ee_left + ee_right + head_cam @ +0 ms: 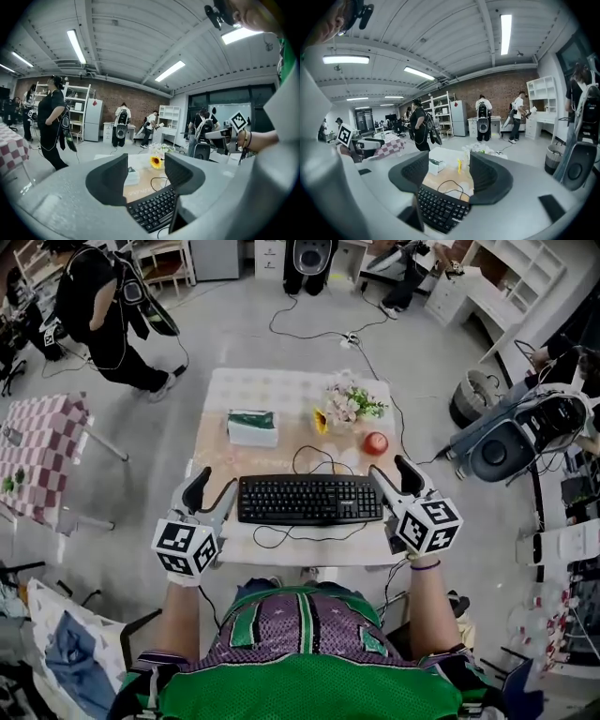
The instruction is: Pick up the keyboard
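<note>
Head view: left hand-held gripper (pixel 212 491), right hand-held gripper (pixel 394 476) spread, flanking keyboard (pixel 309 500); apple (pixel 375 442) behind.

Left tool (pixel 211 495) and right tool (pixel 394 478) hold their jaws apart.

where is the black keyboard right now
In the head view, the black keyboard lies on the near half of the pale table, between the left gripper and the right gripper.
</note>
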`<action>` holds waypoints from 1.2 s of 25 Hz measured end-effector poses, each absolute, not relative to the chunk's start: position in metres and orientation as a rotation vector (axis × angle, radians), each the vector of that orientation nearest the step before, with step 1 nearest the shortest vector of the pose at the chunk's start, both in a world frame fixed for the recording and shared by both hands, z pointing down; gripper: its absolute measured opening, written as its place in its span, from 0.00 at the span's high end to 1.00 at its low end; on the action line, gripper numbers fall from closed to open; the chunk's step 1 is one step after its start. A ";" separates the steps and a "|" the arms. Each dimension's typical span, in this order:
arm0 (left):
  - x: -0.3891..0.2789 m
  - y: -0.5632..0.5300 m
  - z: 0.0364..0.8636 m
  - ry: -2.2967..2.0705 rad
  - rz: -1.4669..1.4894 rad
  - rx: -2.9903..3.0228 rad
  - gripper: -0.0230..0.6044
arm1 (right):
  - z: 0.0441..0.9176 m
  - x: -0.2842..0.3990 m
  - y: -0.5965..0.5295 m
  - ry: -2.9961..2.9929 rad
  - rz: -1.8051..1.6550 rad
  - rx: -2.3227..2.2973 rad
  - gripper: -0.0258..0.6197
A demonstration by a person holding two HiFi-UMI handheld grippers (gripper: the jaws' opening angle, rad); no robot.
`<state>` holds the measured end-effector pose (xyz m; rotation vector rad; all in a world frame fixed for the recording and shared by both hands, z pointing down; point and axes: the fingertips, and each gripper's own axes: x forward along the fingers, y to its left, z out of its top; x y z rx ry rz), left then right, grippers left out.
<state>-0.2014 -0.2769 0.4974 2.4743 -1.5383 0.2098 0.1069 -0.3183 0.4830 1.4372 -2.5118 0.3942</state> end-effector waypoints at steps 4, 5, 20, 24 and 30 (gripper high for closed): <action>-0.197 -0.285 0.525 -1.521 0.265 2.422 0.58 | 0.517 0.120 -0.326 -2.461 0.494 1.406 0.56; -0.196 -0.287 0.532 -1.519 0.282 2.406 0.58 | 0.527 0.125 -0.327 -2.440 0.514 1.400 0.56; -0.190 -0.302 0.677 -1.437 0.583 2.179 0.58 | 0.699 0.189 -0.316 -2.087 0.769 1.296 0.56; -0.190 -0.301 0.714 -1.406 0.593 2.079 0.58 | 0.732 0.200 -0.316 -2.033 0.834 1.276 0.56; -0.191 -0.301 0.753 -1.388 0.633 1.966 0.58 | 0.768 0.204 -0.322 -1.991 0.954 1.237 0.56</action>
